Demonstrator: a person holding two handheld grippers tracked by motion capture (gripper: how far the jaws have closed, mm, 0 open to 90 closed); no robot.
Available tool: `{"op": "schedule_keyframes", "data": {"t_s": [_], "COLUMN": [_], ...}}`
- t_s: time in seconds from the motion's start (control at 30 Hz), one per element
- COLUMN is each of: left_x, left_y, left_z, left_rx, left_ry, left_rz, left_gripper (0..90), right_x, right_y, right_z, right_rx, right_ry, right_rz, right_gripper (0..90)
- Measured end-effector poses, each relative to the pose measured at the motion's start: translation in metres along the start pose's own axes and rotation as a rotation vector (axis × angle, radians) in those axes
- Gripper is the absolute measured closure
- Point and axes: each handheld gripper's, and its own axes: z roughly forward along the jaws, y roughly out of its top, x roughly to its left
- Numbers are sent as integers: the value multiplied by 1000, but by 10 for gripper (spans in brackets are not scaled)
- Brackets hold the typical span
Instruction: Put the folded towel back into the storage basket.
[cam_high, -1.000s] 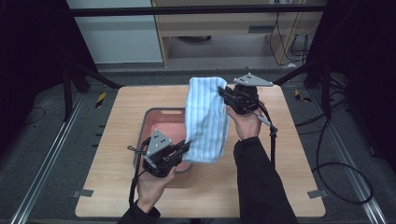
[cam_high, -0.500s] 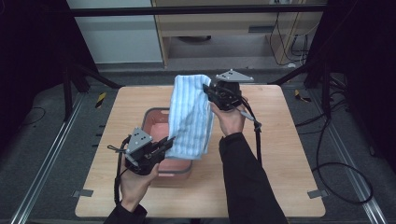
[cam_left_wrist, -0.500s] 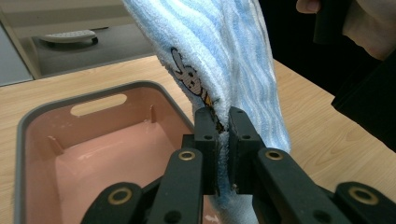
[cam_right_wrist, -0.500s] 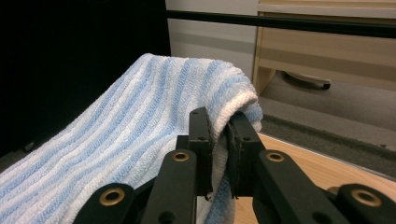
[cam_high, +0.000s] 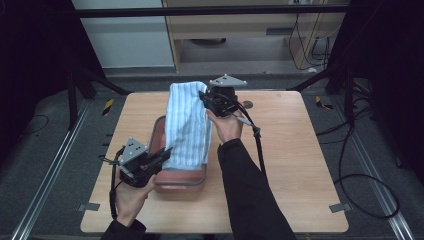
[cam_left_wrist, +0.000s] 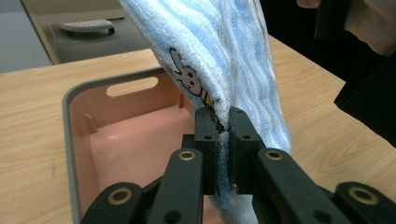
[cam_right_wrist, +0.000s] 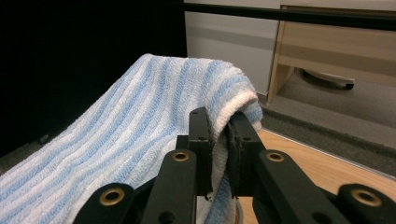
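Note:
A blue-and-white striped towel (cam_high: 187, 122) hangs stretched between my two grippers above a pink plastic basin (cam_high: 175, 181) on the wooden table. My right gripper (cam_high: 206, 97) is raised at the far end and shut on the towel's upper edge (cam_right_wrist: 219, 112). My left gripper (cam_high: 165, 151) is low at the basin's near left side, shut on the towel's lower corner (cam_left_wrist: 223, 123), which carries a small rabbit print (cam_left_wrist: 187, 79). The basin's pink inside (cam_left_wrist: 135, 140) lies right under the left jaws. The towel (cam_right_wrist: 116, 135) slopes down to the left in the right gripper view.
The wooden table (cam_high: 300, 150) has bare room to the right of the basin and along its front edge. A small dark round mark (cam_high: 247, 104) sits near the back. Beyond the table are a cabinet (cam_high: 240, 30) and cables on the floor (cam_high: 360, 165).
Both grippers have carried the towel to the left, over the basin. The right gripper moved left and slightly nearer; the left gripper moved left and down beside the basin.

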Motion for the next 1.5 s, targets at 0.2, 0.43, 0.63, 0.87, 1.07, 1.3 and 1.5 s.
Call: {"op": "schedule_keyframes", "data": {"t_s": [0.2, 0.43, 0.63, 0.87, 1.07, 1.3, 1.5], "left_x": [10, 18, 21, 24, 26, 28, 27], "left_y": [-8, -17, -25, -33, -39, -47, -53], "left_z": [-1, -1, 7, 12, 16, 23, 30], "left_rx": [14, 40, 76, 105, 129, 155, 179], "left_ry": [15, 37, 48, 59, 65, 70, 68], "left_rz": [-14, -14, -9, -10, -6, -9, -5], "left_gripper": [840, 840, 840, 840, 839, 839, 839], "right_x": [7, 15, 16, 15, 16, 15, 12], "right_y": [-5, -13, -25, -35, -44, -57, -67], "right_z": [13, 27, 35, 41, 46, 52, 55], "right_rx": [18, 42, 62, 78, 96, 119, 137], "right_ry": [12, 21, 21, 24, 23, 20, 14], "right_rz": [-8, -18, -3, -2, -4, -3, -7], "right_gripper": [821, 820, 820, 820, 820, 819, 819]}}
